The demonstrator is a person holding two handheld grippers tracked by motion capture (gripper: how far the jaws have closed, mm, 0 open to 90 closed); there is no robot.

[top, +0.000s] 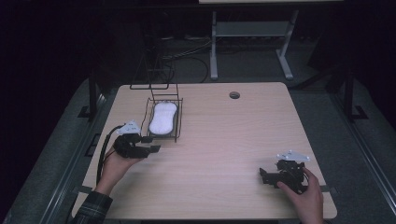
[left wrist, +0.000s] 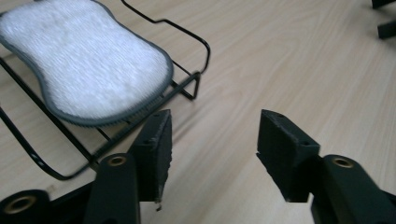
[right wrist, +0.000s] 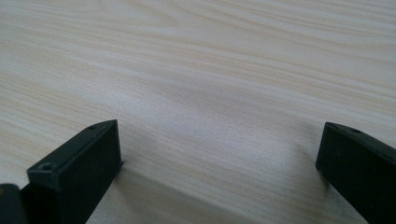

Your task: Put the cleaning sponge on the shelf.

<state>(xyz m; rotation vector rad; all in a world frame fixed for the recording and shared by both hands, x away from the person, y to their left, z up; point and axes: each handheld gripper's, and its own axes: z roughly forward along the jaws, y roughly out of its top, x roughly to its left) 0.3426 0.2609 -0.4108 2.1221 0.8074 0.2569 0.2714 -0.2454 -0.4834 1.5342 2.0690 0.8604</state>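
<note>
Jaws of the left gripper (left wrist: pixel 212 140) are being held apart, with bare wood seen between the two black pads and nothing caught in the gap. Nothing is being gripped by them. In the high view the left gripper (top: pixel 150 143) is being held low over the left part of the bench (top: pixel 219 140), just beside the near end of a black wire rack (top: pixel 178 122). A white sponge (top: pixel 162 117) with a grey rim is lying flat inside that rack, its long axis running from near to far. From the left gripper view the sponge (left wrist: pixel 84 65) is being seen to the far left of the jaws, resting on the rack's wires (left wrist: pixel 196 79) and apart from both pads; the near corner of the rack is lying just beyond the left pad.

Jaws of the right gripper (right wrist: pixel 219 163) are being held wide apart as well, with plain wood grain between them and nothing being touched. In the high view the right gripper (top: pixel 266 176) is being held at the near right of the bench, well apart from the rack and sponge, with its jaws pointing left.

A tall wire frame (top: pixel 152 70) is standing at the far end of the rack. A round hole (top: pixel 234 95) is being seen in the far middle of the bench.
</note>
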